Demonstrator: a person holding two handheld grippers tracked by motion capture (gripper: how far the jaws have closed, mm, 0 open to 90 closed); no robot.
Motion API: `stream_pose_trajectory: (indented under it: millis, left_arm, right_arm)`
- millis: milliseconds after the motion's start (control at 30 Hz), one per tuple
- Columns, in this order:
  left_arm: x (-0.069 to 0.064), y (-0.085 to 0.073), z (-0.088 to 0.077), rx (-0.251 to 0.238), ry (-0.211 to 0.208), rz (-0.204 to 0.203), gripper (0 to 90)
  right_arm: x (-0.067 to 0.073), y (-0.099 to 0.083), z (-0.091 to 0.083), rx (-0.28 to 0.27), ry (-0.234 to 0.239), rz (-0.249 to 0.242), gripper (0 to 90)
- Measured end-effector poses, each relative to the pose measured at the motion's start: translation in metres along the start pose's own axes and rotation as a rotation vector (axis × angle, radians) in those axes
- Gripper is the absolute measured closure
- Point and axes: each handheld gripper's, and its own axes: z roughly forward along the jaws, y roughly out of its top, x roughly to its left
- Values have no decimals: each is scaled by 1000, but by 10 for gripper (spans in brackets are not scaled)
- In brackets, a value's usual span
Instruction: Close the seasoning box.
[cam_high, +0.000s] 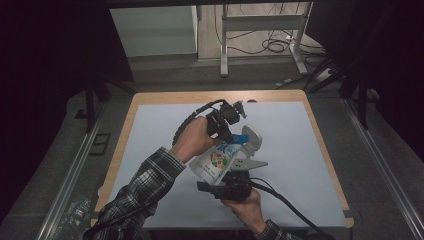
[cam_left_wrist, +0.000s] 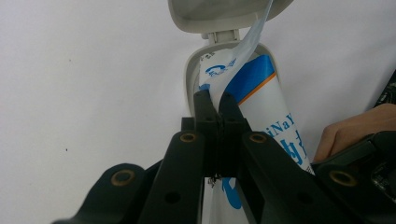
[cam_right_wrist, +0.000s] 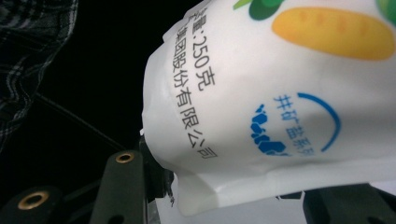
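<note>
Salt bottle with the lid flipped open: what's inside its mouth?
A white-and-blue plastic strip runs out of the bottle mouth, pinched by the left gripper. Its fingers hide the opening; contents unseen.

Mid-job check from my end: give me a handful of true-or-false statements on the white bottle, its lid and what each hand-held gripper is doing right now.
1. The bottle's flip lid stands open. True.
2. The left hand-held gripper has its jaws spread wide in the air. False: they are shut, pinching a strip of the label film at the bottle's mouth.
3. The right hand-held gripper holds the bottle by its lower end. True.
4. The bottle stands upright on the table. False: it is held tilted above it.
5. The bottle's label is plain black. False: white with blue print and coloured pictures.
</note>
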Motion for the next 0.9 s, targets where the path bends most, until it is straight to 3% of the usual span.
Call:
stream_pose_trajectory:
  millis: [900]
  left_arm:
    - [-5, 6, 0, 40, 31, 3, 900]
  right_arm:
    - [1, 2, -1, -31, 30, 19, 498]
